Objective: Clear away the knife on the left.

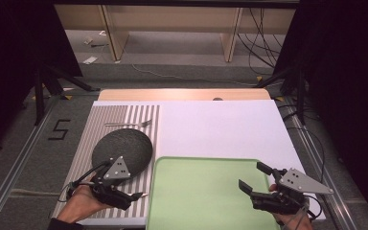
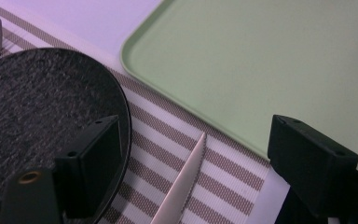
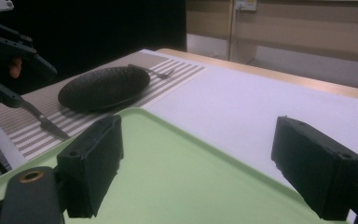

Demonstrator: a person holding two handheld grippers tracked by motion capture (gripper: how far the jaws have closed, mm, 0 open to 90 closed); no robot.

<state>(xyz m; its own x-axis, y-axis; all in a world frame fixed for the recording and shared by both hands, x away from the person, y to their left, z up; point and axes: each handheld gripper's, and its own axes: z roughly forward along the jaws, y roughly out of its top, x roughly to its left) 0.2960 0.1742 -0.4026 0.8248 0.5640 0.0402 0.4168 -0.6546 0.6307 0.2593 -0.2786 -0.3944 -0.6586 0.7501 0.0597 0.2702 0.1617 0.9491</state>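
Between our left gripper's (image 2: 186, 163) spread jaws lies a silver metal knife (image 2: 181, 184), untouched, with a round black stone plate (image 2: 37, 112) beside it. Our right gripper (image 3: 214, 163) hangs wide open over a flat green plastic tray (image 3: 186, 177).

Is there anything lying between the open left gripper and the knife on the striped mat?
Nothing visible does. In the left gripper view, the silver serrated knife lies on the brown-and-white striped placemat, in the gap between the left gripper jaws. The round black textured plate sits to one side, the pale green tray to the other.
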